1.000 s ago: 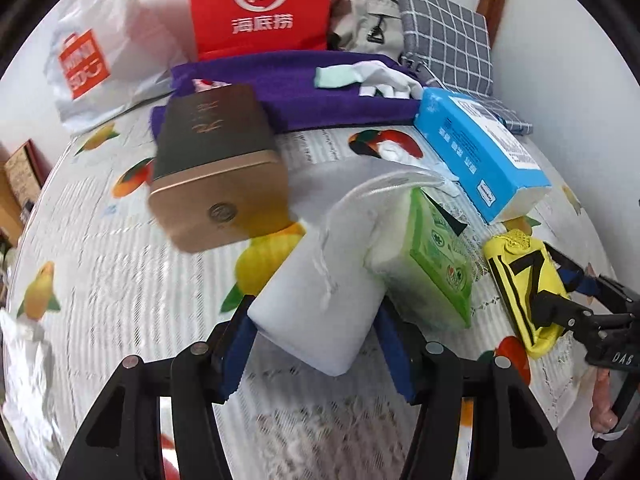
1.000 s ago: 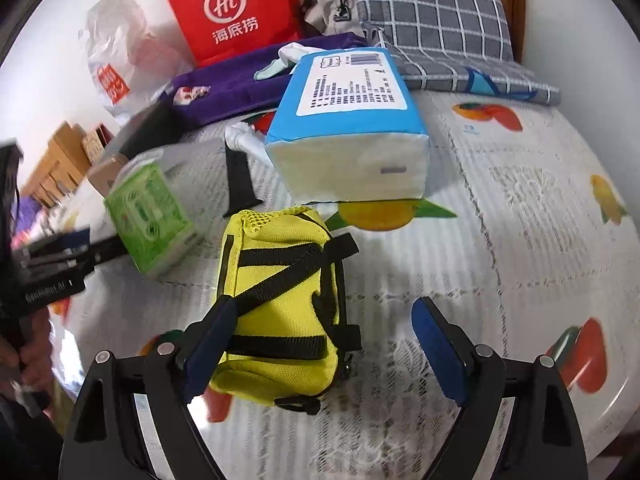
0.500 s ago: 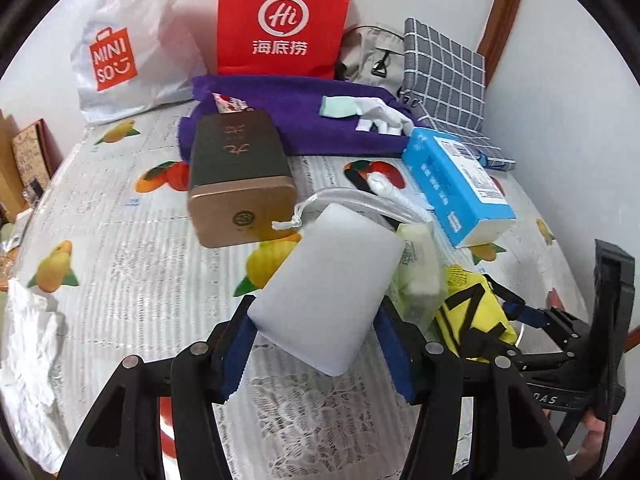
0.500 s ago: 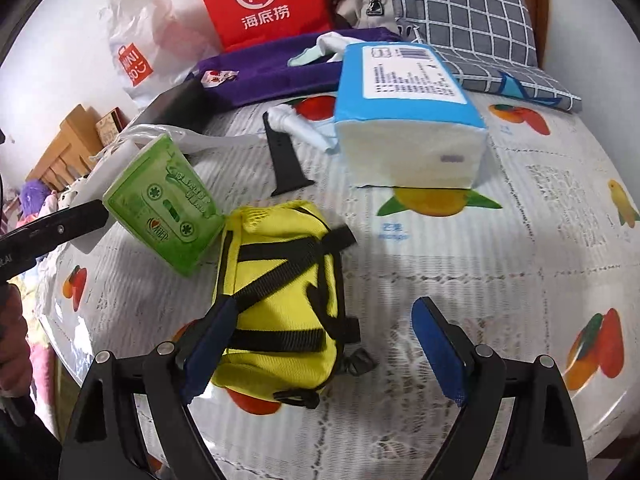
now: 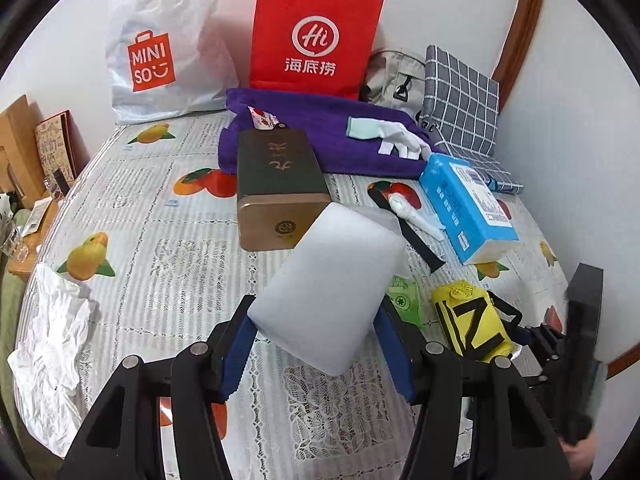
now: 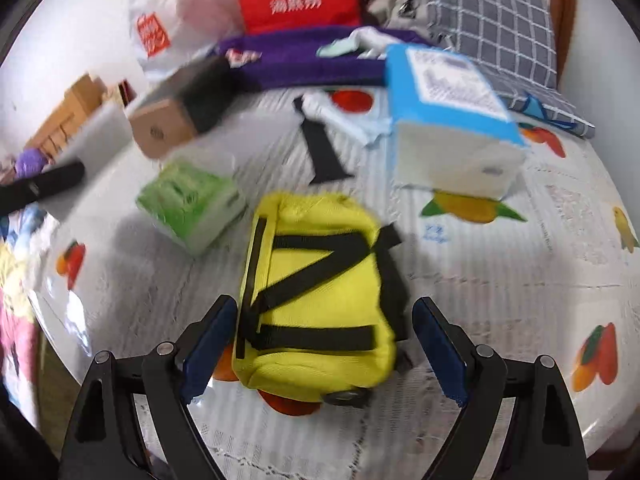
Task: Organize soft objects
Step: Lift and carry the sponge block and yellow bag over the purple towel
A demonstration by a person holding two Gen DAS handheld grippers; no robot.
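Observation:
My left gripper (image 5: pixel 316 344) is shut on a white foam block (image 5: pixel 332 280) and holds it above the table. A green tissue pack (image 6: pixel 192 204) lies on the tablecloth; in the left wrist view it (image 5: pixel 404 300) peeks out beside the block. A yellow pouch with black straps (image 6: pixel 316 296) lies between the fingers of my open right gripper (image 6: pixel 320 344); its left pad is close to the pouch, its right pad apart from it. The pouch (image 5: pixel 472 324) and the right gripper's body (image 5: pixel 560 344) show at the right of the left wrist view.
A blue tissue box (image 6: pixel 452 116), a gold-ended dark box (image 5: pixel 276 188), a black strap (image 6: pixel 324 152), a purple towel (image 5: pixel 320 136) with white gloves (image 5: pixel 392 136), a checked cushion (image 6: pixel 492 24), a red bag (image 5: pixel 316 36), a Miniso bag (image 5: pixel 160 48) and crumpled paper (image 5: pixel 48 336) are around.
My left gripper lifted the white block higher; the green pack dropped off it onto the table. My right gripper moved forward around the yellow pouch.

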